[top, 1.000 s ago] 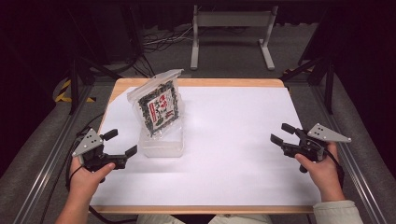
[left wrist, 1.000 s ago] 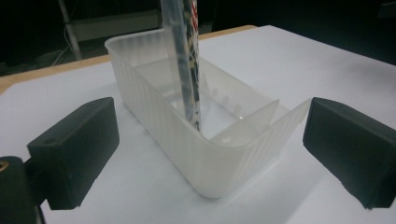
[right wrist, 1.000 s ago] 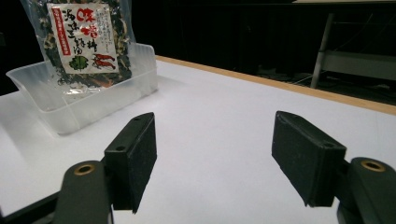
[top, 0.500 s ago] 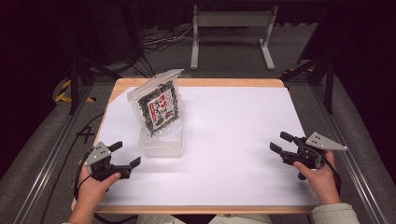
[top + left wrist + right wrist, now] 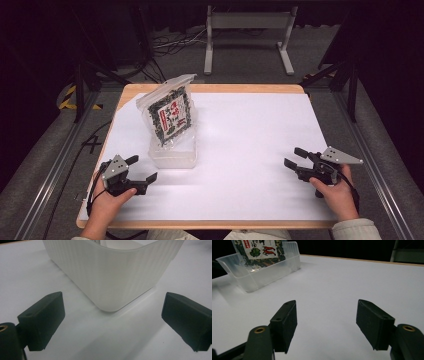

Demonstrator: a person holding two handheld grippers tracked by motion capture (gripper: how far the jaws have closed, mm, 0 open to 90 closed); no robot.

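A clear plastic bin [image 5: 173, 154] stands on the white table [image 5: 250, 135] left of centre, with a printed snack bag [image 5: 169, 114] upright in it. The bin's ribbed corner [image 5: 112, 277] looms close in the left gripper view, and the bin [image 5: 259, 270] with the bag [image 5: 259, 250] sits far left in the right gripper view. My left gripper [image 5: 142, 169] rests open near the front left edge, just in front of the bin, nothing between its jaws. My right gripper [image 5: 295, 158] rests open at the front right, far from the bin, holding nothing.
A metal stand [image 5: 247, 30] and cables [image 5: 170, 42] lie on the floor beyond the table's far edge. Aluminium rails [image 5: 50, 170] run along both sides of the table. The sheet between bin and right gripper is bare white.
Both hands have drawn back toward the front edge of the table. The left gripper moved down and slightly right, the right one down. Bin and bag stayed put.
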